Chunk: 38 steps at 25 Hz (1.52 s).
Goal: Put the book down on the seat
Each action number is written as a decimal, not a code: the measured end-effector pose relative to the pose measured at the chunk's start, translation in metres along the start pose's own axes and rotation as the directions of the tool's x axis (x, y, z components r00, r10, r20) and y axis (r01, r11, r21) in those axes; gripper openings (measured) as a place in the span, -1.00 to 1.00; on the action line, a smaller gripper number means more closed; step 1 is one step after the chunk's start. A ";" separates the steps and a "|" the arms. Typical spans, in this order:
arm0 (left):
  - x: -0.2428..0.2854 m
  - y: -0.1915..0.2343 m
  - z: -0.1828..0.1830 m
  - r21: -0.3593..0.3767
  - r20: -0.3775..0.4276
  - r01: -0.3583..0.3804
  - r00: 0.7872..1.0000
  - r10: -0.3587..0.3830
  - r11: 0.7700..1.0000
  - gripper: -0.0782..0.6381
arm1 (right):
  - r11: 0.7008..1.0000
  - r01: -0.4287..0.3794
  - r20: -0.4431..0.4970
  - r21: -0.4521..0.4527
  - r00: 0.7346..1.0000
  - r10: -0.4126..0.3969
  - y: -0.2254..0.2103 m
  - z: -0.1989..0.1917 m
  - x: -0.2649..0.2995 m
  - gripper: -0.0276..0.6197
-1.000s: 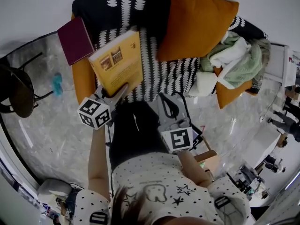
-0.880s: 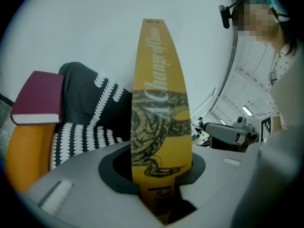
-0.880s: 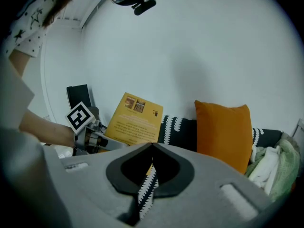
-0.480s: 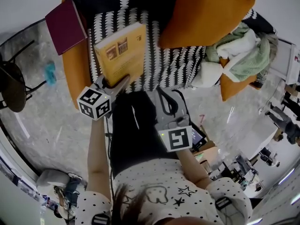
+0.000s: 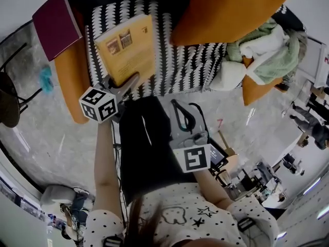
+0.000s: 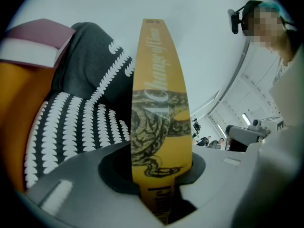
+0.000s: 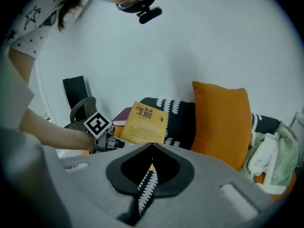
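While its near end is buried between the jaws of the left gripper (image 5: 128,84), which clamp its spine, the yellow book (image 5: 126,48) hides part of the black-and-white seat (image 5: 190,71); whether it touches the fabric cannot be told. The seat's back is cut off at the head view's top. An orange cushion (image 5: 226,12) and heaped pale cloths (image 5: 267,45) fill the seat's right half; a maroon book (image 5: 54,24) lies on its left arm. The yellow book's long axis runs from the seat's front toward its back, cover up. The right gripper (image 5: 182,118) hangs before the seat's front, jaws nearly together, empty.

Tilted downward, left gripper (image 6: 161,167) clamps; right gripper (image 7: 151,152) closed, empty.
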<state>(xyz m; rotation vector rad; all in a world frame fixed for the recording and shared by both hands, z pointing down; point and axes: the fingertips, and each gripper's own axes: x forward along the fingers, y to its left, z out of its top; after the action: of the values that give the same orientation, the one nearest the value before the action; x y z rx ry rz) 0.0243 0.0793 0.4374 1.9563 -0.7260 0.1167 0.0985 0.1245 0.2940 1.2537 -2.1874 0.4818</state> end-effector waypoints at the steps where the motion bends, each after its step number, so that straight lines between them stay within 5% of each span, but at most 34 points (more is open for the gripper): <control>1: 0.004 0.003 -0.004 -0.008 -0.004 0.000 1.000 0.000 1.000 -0.37 | 1.000 0.000 -0.008 0.004 1.000 0.000 -0.001 -0.003 0.000 -0.92; 20: 0.048 0.084 -0.053 -0.227 -0.120 0.024 0.991 -0.053 0.973 -0.37 | 0.999 -0.024 -0.055 0.034 0.998 0.026 0.016 -0.033 0.003 -0.92; 33: 0.083 0.118 -0.107 -0.287 -0.282 -0.077 0.959 -0.008 0.955 -0.37 | 0.997 -0.034 -0.101 0.063 0.994 0.040 -0.002 -0.051 0.012 -0.92; 38: 0.079 0.133 -0.110 -0.369 -0.284 -0.097 0.959 -0.013 0.924 -0.36 | 0.997 -0.036 -0.110 0.062 0.993 0.043 0.005 -0.050 0.014 -0.92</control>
<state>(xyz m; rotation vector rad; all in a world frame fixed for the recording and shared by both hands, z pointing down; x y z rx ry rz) 0.0416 0.0953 0.6255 1.5134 -0.5532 0.2571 0.1033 0.1460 0.3412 1.1867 -2.1216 0.6224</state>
